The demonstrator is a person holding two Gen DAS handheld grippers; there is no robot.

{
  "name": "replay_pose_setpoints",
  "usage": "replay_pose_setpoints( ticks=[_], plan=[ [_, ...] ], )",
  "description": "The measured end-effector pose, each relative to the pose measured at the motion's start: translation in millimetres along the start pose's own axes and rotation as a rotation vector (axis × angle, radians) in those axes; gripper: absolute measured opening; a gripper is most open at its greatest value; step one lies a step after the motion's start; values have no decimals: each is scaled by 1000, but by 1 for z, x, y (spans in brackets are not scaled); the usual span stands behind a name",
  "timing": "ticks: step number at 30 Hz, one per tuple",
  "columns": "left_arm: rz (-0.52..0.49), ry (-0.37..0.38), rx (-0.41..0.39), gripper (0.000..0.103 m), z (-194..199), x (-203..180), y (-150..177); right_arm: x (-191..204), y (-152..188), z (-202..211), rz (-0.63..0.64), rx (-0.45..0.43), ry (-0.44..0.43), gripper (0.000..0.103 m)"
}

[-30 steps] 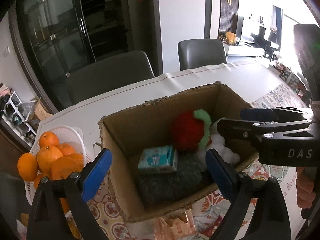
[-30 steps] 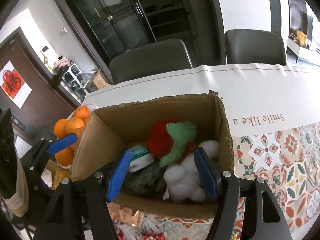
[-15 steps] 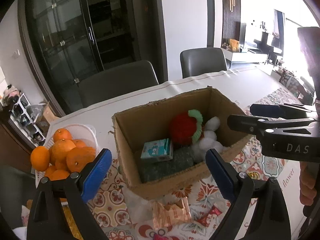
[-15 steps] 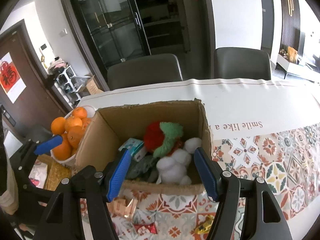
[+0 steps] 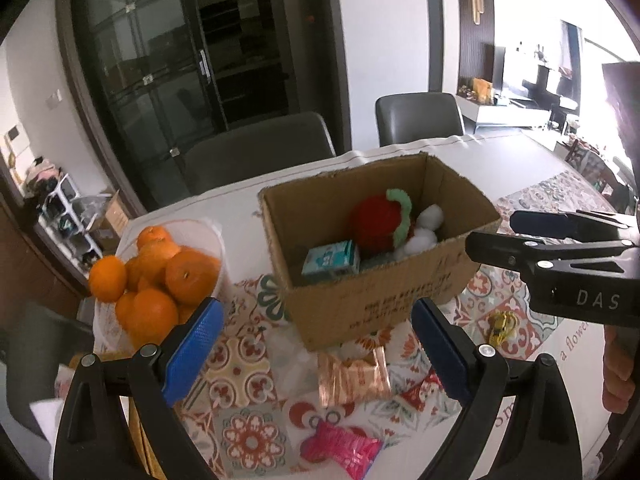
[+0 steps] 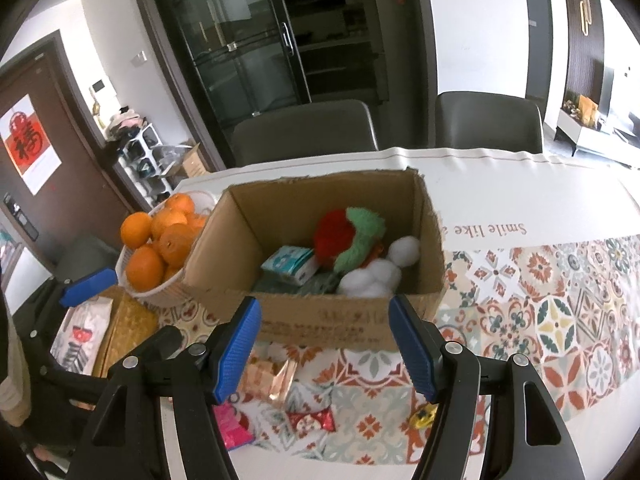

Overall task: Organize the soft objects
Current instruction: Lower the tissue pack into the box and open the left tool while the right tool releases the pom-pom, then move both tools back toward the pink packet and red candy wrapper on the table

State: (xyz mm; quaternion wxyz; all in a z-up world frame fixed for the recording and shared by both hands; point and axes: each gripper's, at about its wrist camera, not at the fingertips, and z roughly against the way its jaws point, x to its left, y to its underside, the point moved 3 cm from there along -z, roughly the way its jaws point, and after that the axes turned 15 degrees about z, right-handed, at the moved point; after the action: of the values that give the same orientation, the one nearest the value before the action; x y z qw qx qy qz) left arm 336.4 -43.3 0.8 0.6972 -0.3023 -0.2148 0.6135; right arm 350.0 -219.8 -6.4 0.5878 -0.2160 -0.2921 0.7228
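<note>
A cardboard box (image 5: 384, 300) (image 6: 340, 316) stands on the patterned tablecloth. Inside lie a red and green plush (image 5: 378, 222) (image 6: 348, 234), a white fluffy toy (image 5: 424, 228) (image 6: 380, 272), a light blue tissue pack (image 5: 331, 258) (image 6: 290, 262) and a dark green cloth (image 6: 316, 286). My left gripper (image 5: 316, 344) is open and empty, held back from the box's near side. My right gripper (image 6: 326, 340) is open and empty, above the table in front of the box. It also shows at the right of the left wrist view (image 5: 560, 240).
A white basket of oranges (image 5: 156, 268) (image 6: 160, 248) stands left of the box. A copper foil packet (image 5: 352, 372) (image 6: 272, 376), a pink packet (image 5: 340, 446), a red wrapper (image 6: 312, 420) and a small yellow item (image 5: 500, 326) lie in front. Grey chairs (image 6: 304, 132) stand behind the table.
Both grippers have pulled back and up from the box. The box now looks smaller and farther, and the packets on the cloth in front of it have come into view.
</note>
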Motion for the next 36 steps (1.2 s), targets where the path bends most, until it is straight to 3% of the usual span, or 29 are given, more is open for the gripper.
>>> replay_pose_setpoints(
  ticks=[6,23,36],
  plan=[
    [66,-94,15,97,11,15,22,14,18,0,14,25,-15,67],
    [252,-153,191,97,-6,38,88,32,78,-26,10,149,-36,67],
    [449,-115,378,96,-47,53,121,44,117,-74,18,291,-91,67]
  ],
)
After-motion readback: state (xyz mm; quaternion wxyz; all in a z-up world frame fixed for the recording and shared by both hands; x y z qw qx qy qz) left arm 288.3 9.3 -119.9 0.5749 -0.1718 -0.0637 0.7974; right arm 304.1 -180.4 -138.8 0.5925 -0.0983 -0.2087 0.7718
